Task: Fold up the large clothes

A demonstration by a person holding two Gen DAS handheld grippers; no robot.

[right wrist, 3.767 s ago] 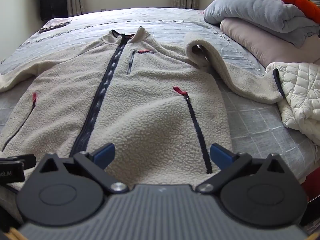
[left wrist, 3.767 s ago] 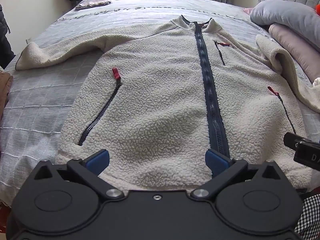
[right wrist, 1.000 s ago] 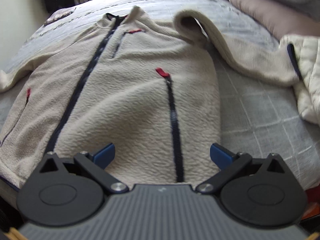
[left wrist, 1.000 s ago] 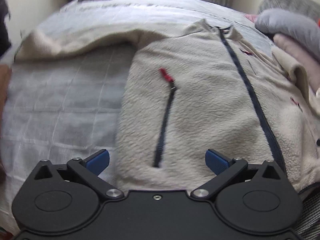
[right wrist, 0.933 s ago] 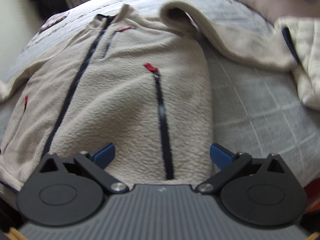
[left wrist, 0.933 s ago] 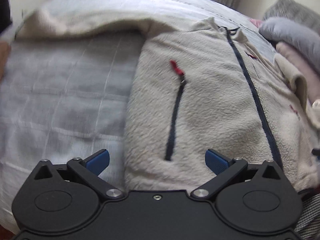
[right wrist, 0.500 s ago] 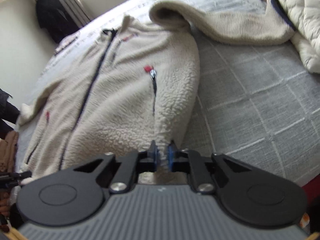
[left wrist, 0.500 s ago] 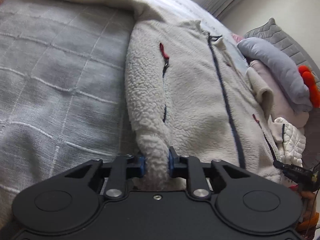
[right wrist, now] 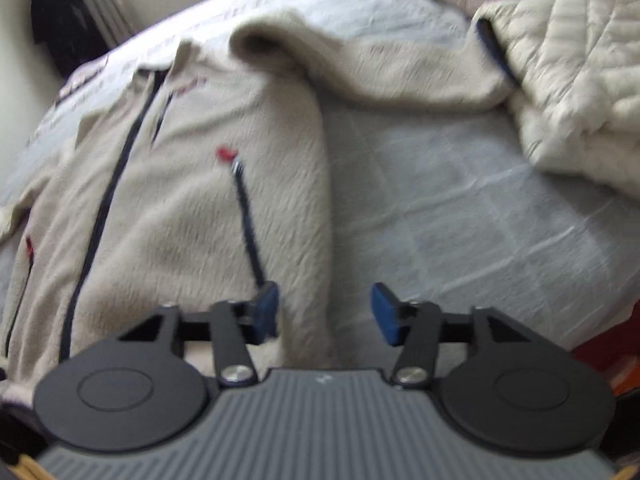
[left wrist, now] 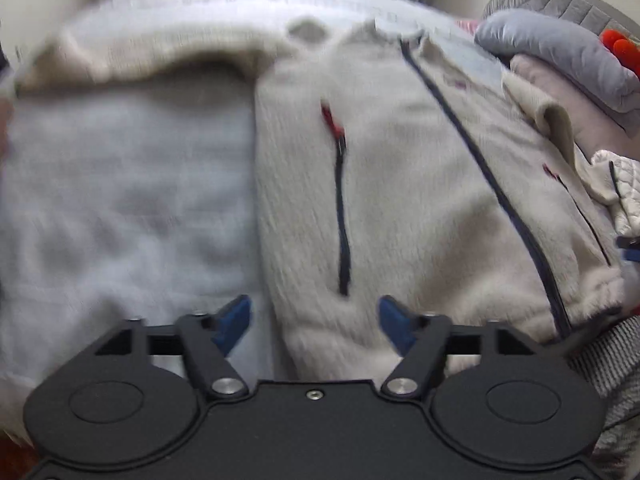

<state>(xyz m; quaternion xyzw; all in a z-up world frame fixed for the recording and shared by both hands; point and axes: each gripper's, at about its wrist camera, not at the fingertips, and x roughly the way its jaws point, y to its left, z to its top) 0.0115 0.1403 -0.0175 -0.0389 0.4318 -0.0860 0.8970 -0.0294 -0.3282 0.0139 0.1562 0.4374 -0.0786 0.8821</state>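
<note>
A cream fleece jacket (left wrist: pixel 400 184) with a dark front zip and red zip pulls lies face up on the grey bedspread (left wrist: pixel 120 200). My left gripper (left wrist: pixel 314 320) is open over the jacket's lower left hem corner, which lies between the fingers. In the right wrist view the jacket (right wrist: pixel 180 200) fills the left half. My right gripper (right wrist: pixel 326 312) is open over the lower right hem corner. One sleeve (right wrist: pixel 380 64) lies out to the right, the other (left wrist: pixel 140 56) out to the left. Both views are blurred.
A white quilted jacket (right wrist: pixel 572 92) lies bunched at the right of the bed. Grey and pink pillows (left wrist: pixel 560 52) are stacked at the head end. The bed's near edge is just below both grippers.
Half a second ago both grippers were shut on the hem corners. Now both are open and the hem lies loose between the fingers. Both views have swung and blurred.
</note>
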